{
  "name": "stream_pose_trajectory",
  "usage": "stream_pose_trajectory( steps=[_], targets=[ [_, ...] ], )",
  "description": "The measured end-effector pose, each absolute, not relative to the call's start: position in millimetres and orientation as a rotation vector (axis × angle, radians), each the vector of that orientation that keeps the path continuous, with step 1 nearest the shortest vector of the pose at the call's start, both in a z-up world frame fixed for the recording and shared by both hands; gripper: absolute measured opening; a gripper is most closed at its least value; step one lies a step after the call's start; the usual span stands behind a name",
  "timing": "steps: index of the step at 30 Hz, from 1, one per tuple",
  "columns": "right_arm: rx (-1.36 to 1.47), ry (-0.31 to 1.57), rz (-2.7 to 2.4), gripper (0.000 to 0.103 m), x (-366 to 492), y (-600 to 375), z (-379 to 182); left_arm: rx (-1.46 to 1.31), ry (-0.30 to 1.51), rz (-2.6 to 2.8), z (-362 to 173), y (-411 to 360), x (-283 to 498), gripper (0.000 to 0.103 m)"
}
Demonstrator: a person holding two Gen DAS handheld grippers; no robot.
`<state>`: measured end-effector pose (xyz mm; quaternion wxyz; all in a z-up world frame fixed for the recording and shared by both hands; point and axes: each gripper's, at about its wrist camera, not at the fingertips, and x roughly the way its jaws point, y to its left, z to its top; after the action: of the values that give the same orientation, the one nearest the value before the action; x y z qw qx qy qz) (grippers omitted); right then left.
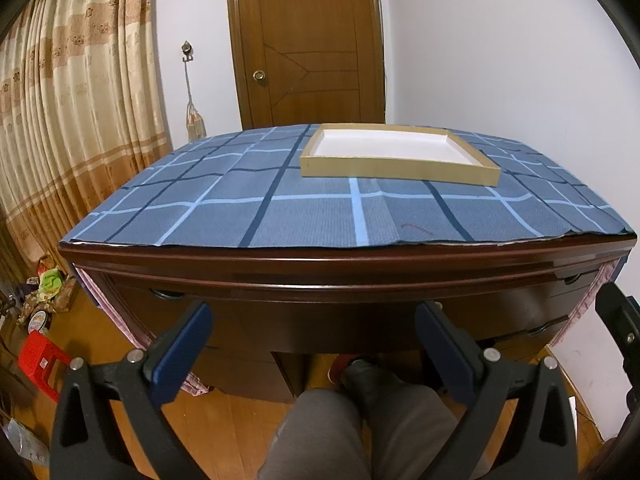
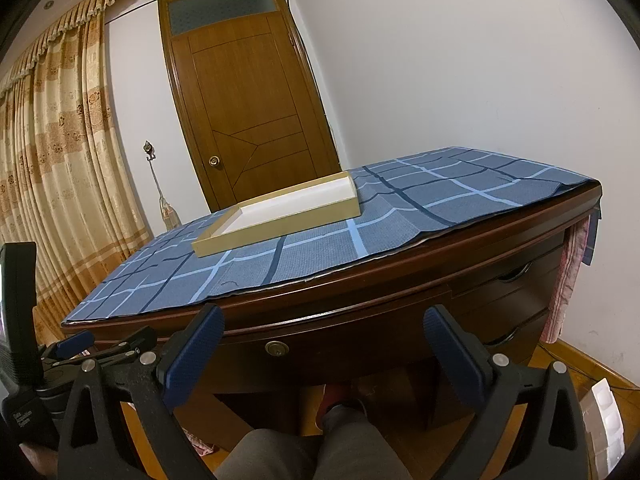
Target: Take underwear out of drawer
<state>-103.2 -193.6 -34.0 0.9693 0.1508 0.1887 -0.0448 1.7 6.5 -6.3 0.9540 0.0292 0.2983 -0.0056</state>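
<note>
No underwear shows in either view; the centre drawer (image 2: 320, 344) of the dark wooden desk (image 1: 344, 264) is shut, its brass keyhole (image 2: 275, 348) facing the right wrist camera, so whatever it holds is hidden. The left gripper (image 1: 314, 332) hangs in front of the desk's front edge with its blue-padded fingers (image 1: 182, 350) spread wide and nothing between them. The right gripper (image 2: 322, 340) is held the same way, released and bare, its fingers (image 2: 196, 354) framing the keyhole without touching the wood. In the right wrist view the left gripper appears low at the left edge, near the desk's corner. To the right of the centre drawer, two side drawers (image 2: 516, 284) with recessed pulls are stacked one above the other, both shut. A blue plaid cloth (image 1: 280, 200) covers the desktop, and a pinkish cloth (image 2: 568, 276) hangs down over the right end. On the plaid cloth, toward the back, sits a shallow cardboard tray (image 1: 396, 170) with a white inside. Below the grippers are the person's grey-trousered knee (image 1: 320, 432) and a foot under the desk. Behind the desk stand a brown wooden door (image 2: 248, 100) with a round knob and a white wall (image 2: 460, 60); beige patterned curtains (image 1: 72, 100) fill the left side, and a red plastic stool (image 1: 38, 356) stands on the wooden floor (image 1: 220, 420) among some clutter.
</note>
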Motion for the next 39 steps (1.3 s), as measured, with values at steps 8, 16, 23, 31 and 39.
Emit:
stream_pose_trajectory(
  steps=[8, 16, 23, 31, 39],
  targets=[
    [0.306, 0.382, -0.091, 0.101, -103.3, -193.1, -34.5, 0.059, 0.607, -0.011, -6.1, 6.3, 2.0, 0.103],
    [0.306, 0.383, -0.094, 0.101, -103.6, -192.1, -34.8, 0.059, 0.607, -0.011, -5.9, 6.3, 1.9, 0.103],
    [0.305, 0.381, -0.096, 0.101, -104.5, -189.9, -36.8, 0.057, 0.610, -0.012, -6.7, 6.7, 1.6, 0.103],
    [0.313, 0.384, -0.098, 0.101, -103.8, -190.3, -38.2, 0.056, 0.612, -0.011, -7.4, 6.7, 0.6, 0.103],
    [0.316, 0.385, -0.098, 0.101, -104.5, -191.8, -38.5, 0.055, 0.613, -0.011, -7.5, 6.9, 1.0, 0.103]
  ],
)
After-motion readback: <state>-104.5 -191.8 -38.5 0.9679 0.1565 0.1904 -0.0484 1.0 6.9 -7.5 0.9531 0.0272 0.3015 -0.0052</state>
